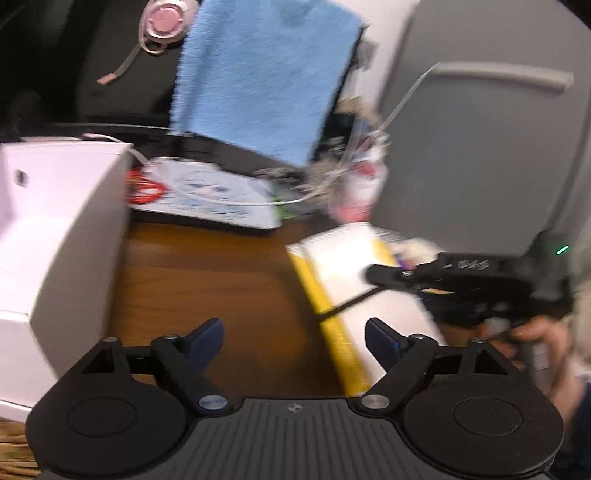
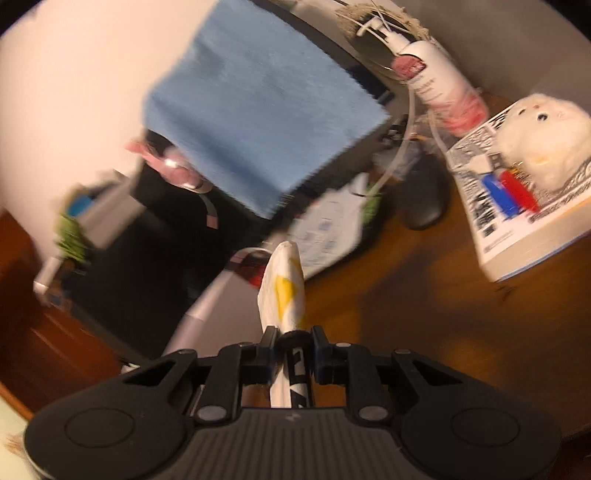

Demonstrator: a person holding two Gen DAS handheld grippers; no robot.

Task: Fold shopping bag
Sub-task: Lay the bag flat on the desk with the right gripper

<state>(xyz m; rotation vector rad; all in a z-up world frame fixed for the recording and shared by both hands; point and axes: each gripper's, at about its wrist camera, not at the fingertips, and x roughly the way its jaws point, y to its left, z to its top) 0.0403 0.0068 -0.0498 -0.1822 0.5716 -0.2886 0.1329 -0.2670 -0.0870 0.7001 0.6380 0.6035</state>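
In the left wrist view the shopping bag point(image 1: 354, 288), white with a yellow edge, lies flattened over the brown wooden table point(image 1: 207, 280), right of centre. My left gripper point(image 1: 295, 341) is open above the table just left of the bag, nothing between its fingers. The right gripper point(image 1: 391, 277) reaches in from the right, held by a person's hand point(image 1: 532, 332), and pinches the bag with a black strap trailing below it. In the right wrist view my right gripper point(image 2: 293, 345) is shut on a bunched white and yellow part of the bag point(image 2: 284, 291) that sticks up past the fingertips.
A white box point(image 1: 62, 236) stands at the left. A blue towel point(image 1: 258, 74) hangs behind, with pink headphones point(image 1: 166, 26) beside it. A pump bottle point(image 2: 439, 81), a black mouse point(image 2: 424, 199) and a book point(image 2: 524, 221) carrying a white plush toy point(image 2: 543, 140) crowd the table's far side.
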